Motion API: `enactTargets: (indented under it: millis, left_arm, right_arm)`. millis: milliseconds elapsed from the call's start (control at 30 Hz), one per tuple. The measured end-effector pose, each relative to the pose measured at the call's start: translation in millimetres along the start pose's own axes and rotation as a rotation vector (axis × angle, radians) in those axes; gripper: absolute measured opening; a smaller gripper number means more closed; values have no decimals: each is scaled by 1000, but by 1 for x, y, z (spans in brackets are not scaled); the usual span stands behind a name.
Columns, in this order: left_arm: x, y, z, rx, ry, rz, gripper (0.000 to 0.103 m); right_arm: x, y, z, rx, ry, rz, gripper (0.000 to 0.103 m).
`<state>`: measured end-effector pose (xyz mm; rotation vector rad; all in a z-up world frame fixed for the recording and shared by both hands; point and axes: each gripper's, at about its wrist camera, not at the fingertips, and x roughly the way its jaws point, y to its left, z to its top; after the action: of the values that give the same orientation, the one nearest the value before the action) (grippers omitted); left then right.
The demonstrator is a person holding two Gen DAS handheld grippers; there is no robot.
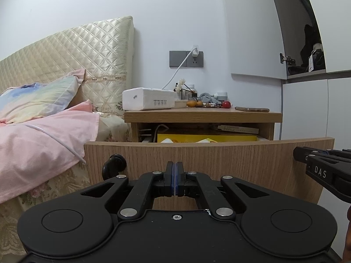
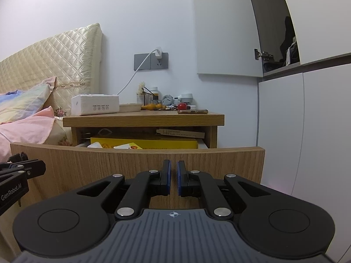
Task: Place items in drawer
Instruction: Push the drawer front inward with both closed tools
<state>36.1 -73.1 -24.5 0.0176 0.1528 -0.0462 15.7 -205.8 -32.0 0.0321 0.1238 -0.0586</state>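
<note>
While your 2 grippers face the nightstand [image 2: 142,117], its drawer [image 2: 136,160] stands pulled out with a yellow box [image 2: 153,143] inside. Your left gripper [image 1: 174,166] is clenched on nothing; your right gripper [image 2: 173,164] is slightly parted, holding nothing.

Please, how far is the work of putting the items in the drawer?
Done: the drawer is pulled open, with a yellow box inside. In hand: nothing; the left gripper has its jaws shut empty, the right gripper slightly open. Left: the phone and the red ball remain on the nightstand.
</note>
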Motion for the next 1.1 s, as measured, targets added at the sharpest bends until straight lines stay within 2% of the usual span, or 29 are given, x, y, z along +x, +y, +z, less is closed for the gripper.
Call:
enactTargets:
  millis: [533, 1100]
  left_arm:
    - [16, 2, 1, 7, 44, 11, 0]
    - [31, -1, 4, 64, 43, -2, 0]
  right_arm:
    - [4, -1, 2, 14, 1, -1, 7]
    - [14, -1, 2, 20, -24, -6, 7]
